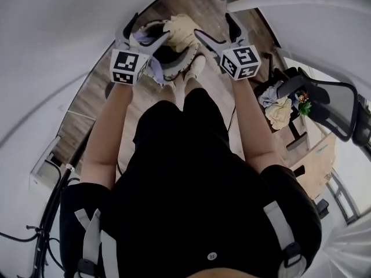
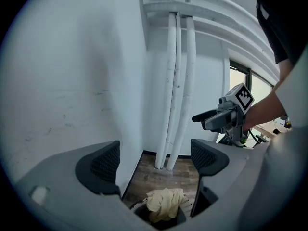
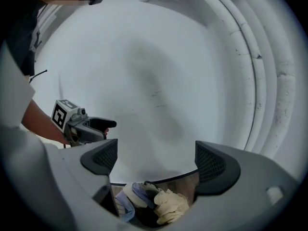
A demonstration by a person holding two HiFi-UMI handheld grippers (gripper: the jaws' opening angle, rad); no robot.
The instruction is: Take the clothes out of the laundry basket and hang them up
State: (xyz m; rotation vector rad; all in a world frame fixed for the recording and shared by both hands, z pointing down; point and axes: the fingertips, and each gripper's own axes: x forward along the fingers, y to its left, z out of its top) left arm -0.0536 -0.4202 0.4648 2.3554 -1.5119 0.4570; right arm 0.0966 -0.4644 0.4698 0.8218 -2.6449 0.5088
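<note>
The laundry basket [image 1: 169, 68] is sitting on the wooden floor [image 1: 104, 88] in the upper middle of the head view, just ahead of your feet. A cream garment [image 1: 182, 30] is lying heaped on top of the other clothes inside it, and a pale blue piece [image 3: 136, 196] is showing beside it at the lower middle of the right gripper view. You are holding both grippers above the basket, clear of the clothes. The left gripper [image 1: 147, 32] is hanging over the basket's left side with its jaws spread wide and nothing between them; its own view is looking down past the pads at the cream garment below. The right gripper [image 1: 215, 28] is hovering over the basket's right side, its jaws likewise wide apart and empty. White pipes [image 2: 175, 81] are running up the white wall behind the basket. Toward the right edge of the head view, a dark office chair [image 1: 327, 106] is standing with more crumpled clothes [image 1: 279, 110] piled just left of its backrest.
</note>
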